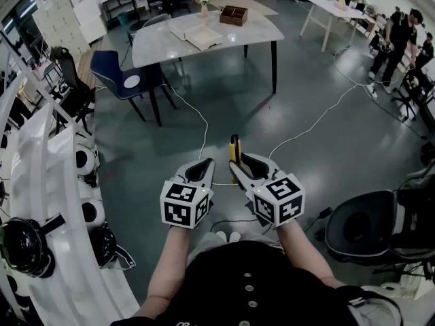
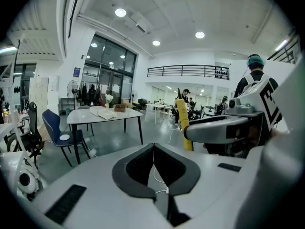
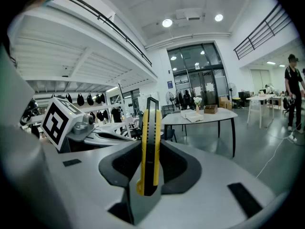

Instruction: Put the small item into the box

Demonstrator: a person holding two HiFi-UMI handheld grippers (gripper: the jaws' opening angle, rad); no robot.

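**Carrying step, table not yet reached.**

*Left:* my left gripper (image 1: 202,169) is clenched on nothing, its jaws meeting tip to tip. It rides just beside the right one and takes no part in the hold.

*Centre:* my right gripper (image 1: 245,166) grasps the knife (image 3: 148,137), a yellow-and-black cutter. It stands upright between the pads, its lower end seated in the jaws and most of its length proud of them.

*Beyond, well apart from both grippers across open floor:* the table (image 1: 204,46). The box (image 1: 234,14) sits on its far side, brown and open-topped, near a vase (image 1: 204,5).

To do this step well, I judge three things matter:
- The clench must not slacken on the walk, since so tall a knife could pivot in so low a hold.
- The cable (image 1: 204,124) on the floor between me and the table wants stepping over.
- The knife is best tipped and let go only once it hangs above the box's opening, not at its rim.
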